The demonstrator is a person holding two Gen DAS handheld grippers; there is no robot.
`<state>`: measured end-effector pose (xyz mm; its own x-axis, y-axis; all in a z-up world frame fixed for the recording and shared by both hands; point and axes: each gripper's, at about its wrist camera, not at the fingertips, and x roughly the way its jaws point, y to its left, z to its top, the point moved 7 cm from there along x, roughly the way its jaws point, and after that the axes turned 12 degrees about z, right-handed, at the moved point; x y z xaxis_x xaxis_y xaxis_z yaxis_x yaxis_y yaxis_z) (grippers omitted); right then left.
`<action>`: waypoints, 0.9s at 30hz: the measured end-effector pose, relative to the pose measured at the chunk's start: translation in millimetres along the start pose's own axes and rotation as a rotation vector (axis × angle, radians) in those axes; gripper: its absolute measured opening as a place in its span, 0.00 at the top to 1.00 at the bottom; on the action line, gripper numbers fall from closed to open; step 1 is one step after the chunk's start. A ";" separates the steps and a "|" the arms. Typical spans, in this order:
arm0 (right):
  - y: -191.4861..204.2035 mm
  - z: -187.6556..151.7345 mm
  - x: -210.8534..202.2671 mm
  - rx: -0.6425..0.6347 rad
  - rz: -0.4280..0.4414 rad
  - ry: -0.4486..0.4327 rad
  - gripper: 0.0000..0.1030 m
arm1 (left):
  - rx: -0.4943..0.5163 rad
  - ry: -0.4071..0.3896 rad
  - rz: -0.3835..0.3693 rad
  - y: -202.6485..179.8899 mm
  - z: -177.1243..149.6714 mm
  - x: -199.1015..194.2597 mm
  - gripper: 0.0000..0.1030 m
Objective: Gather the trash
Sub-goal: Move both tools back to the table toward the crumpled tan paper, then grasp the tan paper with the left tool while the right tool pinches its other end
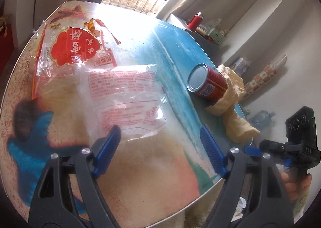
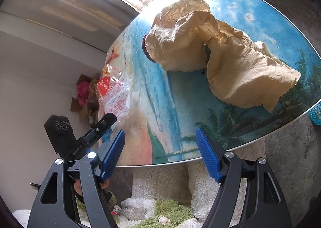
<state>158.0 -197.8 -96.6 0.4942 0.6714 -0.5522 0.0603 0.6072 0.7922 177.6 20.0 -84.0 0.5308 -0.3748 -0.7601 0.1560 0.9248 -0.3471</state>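
Trouble could come: both hand-held grippers, left point(image 1: 160, 137) and right point(image 2: 160, 143), gape empty; the thin bag point(image 1: 124, 97) may slip on the bench point(image 1: 176, 57).

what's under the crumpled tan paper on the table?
A red can lies on its side, its far end tucked under the crumpled tan paper. The silver end and barcode show in the left wrist view; only a red rim shows from the right. Anything else beneath is covered.
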 end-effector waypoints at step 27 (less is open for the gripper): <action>-56.7 55.6 -32.3 -0.069 -0.377 -0.190 0.30 | 0.331 -0.063 -0.014 -96.8 -7.9 -10.5 0.26</action>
<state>186.9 -277.5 -109.3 0.6002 0.3102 -0.7373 0.2126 0.8267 0.5210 150.3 -66.1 -46.7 0.5757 -0.3924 -0.7174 0.4199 0.8947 -0.1524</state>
